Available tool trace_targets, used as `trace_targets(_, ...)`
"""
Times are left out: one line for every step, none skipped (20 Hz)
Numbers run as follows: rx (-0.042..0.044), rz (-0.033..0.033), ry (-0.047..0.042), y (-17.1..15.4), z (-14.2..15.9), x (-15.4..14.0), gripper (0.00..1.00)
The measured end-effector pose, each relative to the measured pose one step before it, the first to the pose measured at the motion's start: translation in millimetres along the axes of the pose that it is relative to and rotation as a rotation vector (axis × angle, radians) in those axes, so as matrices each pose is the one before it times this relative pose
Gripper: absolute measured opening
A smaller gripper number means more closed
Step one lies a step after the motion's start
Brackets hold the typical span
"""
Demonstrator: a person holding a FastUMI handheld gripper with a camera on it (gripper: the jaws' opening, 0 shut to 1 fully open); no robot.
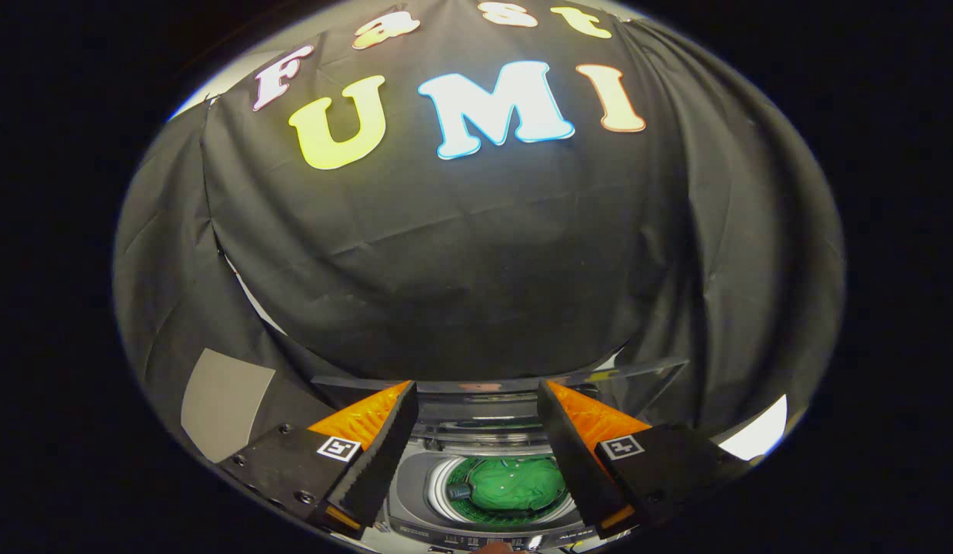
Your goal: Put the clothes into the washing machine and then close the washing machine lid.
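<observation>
The gripper (476, 400) is hovering with fingers spread wide, gripping nothing — the washing machine (414, 492) is sitting below between them, its lid (499, 385) standing up, green clothes (518, 483) bunched inside the drum.

A creased black cloth wall (476, 254) hung in folds; a pale grey panel (224, 400) stood at its lower left.
</observation>
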State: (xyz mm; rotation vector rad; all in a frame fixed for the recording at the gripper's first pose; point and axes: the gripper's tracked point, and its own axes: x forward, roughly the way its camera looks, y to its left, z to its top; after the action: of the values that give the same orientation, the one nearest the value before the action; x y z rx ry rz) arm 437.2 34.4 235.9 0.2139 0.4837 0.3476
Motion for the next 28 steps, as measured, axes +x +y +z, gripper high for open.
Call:
trace_targets(0.01222, -0.00741, 0.00831, -1.42, 3.43, 10.35, 0.97)
trace_targets(0.01300, -0.00417, 0.00765, -0.41, 3.21, 8.32, 0.97)
trace_targets(0.00972, -0.00528, -0.00493, 0.24, 5.43, 5.86, 0.97)
trace_targets(0.00986, -0.01129, 0.00894, -0.25, 2.08, 1.92, 0.97)
trace_targets(0.00443, -0.00931, 0.00631, -0.75, 1.40, 3.10, 0.97)
trace_targets(0.00142, -0.00891, 0.01152, -0.64, 0.75, -1.06, 0.97)
trace_targets(-0.00332, -0.00846, 0.01143, 1.82, -1.35, -0.49, 0.97)
trace_targets(-0.00652, -0.00655, 0.00845, 0.34, -1.97, -2.47, 0.97)
trace_targets(-0.01071, 0.00044, 0.00081, 2.98, -0.04, -1.56, 0.97)
trace_targets(-0.00327, 0.00988, -0.00502, 5.08, 1.50, -5.26, 0.98)
trace_targets(0.00218, 0.00552, 0.00950, 3.58, -0.29, -0.78, 0.98)
trace_targets(-0.00163, 0.01566, 0.00532, 6.59, -0.43, -0.42, 0.98)
trace_targets(-0.01436, 0.00791, 0.00044, 5.37, 1.50, -0.37, 0.97)
trace_targets(-0.02342, -0.01312, 0.00033, -0.21, 0.56, 3.56, 0.97)
trace_targets(-0.02254, -0.00996, -0.00179, -0.95, -1.05, 5.18, 0.98)
trace_targets(-0.02655, -0.00998, 0.00834, -0.57, -2.54, 7.23, 0.97)
trace_targets(-0.02773, -0.01570, 0.01199, -1.33, -5.42, 5.75, 0.97)
trace_targets(-0.02985, -0.00950, 0.00191, -0.53, -0.46, 6.30, 0.98)
trace_targets(-0.03082, -0.01771, -0.01091, -1.66, 3.89, 9.85, 0.98)
trace_targets(-0.02026, -0.01065, -0.01314, -2.11, 4.04, 6.05, 0.98)
trace_targets(-0.00922, -0.00338, -0.00197, -0.43, -0.62, 5.70, 0.98)
trace_targets(-0.00358, -0.01046, 0.00544, -2.41, -2.02, 4.51, 0.98)
trace_targets(-0.00255, -0.00740, 0.00604, -1.42, -1.94, 3.68, 0.98)
trace_targets(0.00242, 0.00115, 0.00406, -0.38, -0.64, 1.39, 0.98)
trace_targets(0.01125, 0.00077, -0.00344, -0.29, -0.27, 2.04, 0.98)
trace_targets(0.00966, 0.00247, 0.00227, -0.32, -1.02, 1.81, 0.98)
trace_targets(0.01496, 0.01243, -0.00221, 1.22, -1.91, 0.60, 0.98)
trace_targets(0.02778, 0.01509, 0.00408, 0.35, -0.87, 0.35, 0.98)
